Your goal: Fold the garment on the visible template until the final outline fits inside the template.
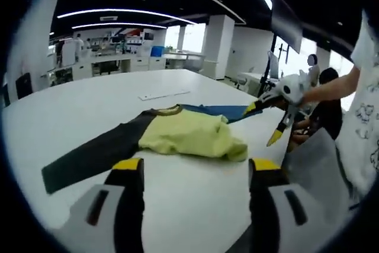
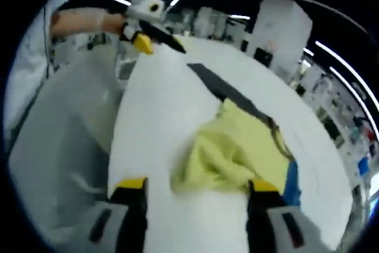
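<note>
Both grippers hover with fingers spread wide and holding nothing, the left gripper (image 1: 195, 173) low over the near edge of the white table (image 1: 106, 96) and the right gripper (image 2: 195, 191) above the crumpled yellow, dark-sleeved garment (image 1: 189, 134) mid-table.

Garment (image 1: 189, 134): soft matt cloth, its yellow body crumpled and creased, with a dark smooth-lying sleeve (image 1: 89, 158) out at nine o'clock and a blue sleeve (image 1: 222, 111) at one o'clock in my left gripper view. Table (image 1: 118, 96): smooth white top with a faint sheen, matt under the cloth. My left gripper (image 1: 195, 173) and right gripper (image 2: 195, 191): hard plastic by the look, pale grey shells with black inner faces and yellow tips, lightly glossy; the right gripper view is blurred, so finer texture is not legible.
</note>
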The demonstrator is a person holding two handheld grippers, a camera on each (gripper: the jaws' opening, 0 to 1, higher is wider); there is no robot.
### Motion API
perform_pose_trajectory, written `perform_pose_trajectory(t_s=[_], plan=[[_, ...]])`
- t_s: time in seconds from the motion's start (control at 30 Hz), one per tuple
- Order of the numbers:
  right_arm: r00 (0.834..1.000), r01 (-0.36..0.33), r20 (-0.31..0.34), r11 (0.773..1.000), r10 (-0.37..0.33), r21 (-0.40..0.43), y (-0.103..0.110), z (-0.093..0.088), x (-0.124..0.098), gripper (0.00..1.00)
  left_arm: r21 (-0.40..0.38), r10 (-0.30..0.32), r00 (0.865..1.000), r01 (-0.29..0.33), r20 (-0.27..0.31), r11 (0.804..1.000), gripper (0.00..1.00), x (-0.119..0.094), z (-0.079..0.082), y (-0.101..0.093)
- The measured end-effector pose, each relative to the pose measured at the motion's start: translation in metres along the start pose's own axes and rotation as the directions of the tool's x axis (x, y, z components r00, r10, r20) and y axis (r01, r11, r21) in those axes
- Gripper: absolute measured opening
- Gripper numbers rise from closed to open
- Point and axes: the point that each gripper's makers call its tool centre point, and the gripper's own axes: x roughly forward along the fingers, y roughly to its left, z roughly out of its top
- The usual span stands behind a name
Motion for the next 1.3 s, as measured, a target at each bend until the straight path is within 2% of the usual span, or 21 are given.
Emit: perform_pose_trajectory(t_s=[0.07,0.17,0.23,0.33,0.7,0.93,1.3], plan=[[1.0,-0.012,-0.006,0.998,0.011,-0.062,0.004,0.0,0.006,0.6,-0.004,0.009,1.0,-0.009,0.002,1.0,0.68,-0.001,-0.001,0.001],[1.0,0.008,-0.008,0.989,-0.01,-0.145,0.002,0.001,0.013,0.53,-0.006,0.023,1.0,-0.023,0.009,1.0,0.68,-0.003,-0.002,0.002],[1.0,-0.013,-0.014,0.989,0.011,-0.148,0.006,0.0,0.018,0.49,-0.005,0.032,0.999,-0.032,0.01,0.999,0.67,-0.004,-0.003,0.003],[1.0,-0.017,-0.029,0.98,0.012,-0.2,0.006,-0.003,0.023,0.45,-0.004,0.044,0.999,-0.044,0.01,0.999,0.67,-0.006,-0.005,0.001],[0.997,-0.067,-0.061,0.971,0.054,-0.231,0.006,-0.011,0.046,0.33,-0.029,0.074,0.997,-0.074,0.024,0.997,0.66,-0.009,-0.009,-0.004],[0.997,-0.065,-0.067,0.966,0.05,-0.25,0.004,-0.011,0.051,0.21,-0.037,0.072,0.997,-0.071,0.022,0.997,0.66,-0.009,-0.015,-0.006],[0.997,-0.058,-0.061,0.972,0.045,-0.227,-0.002,-0.008,0.054,0.04,-0.046,0.055,0.998,-0.054,0.024,0.998,0.65,-0.003,-0.016,-0.009]])
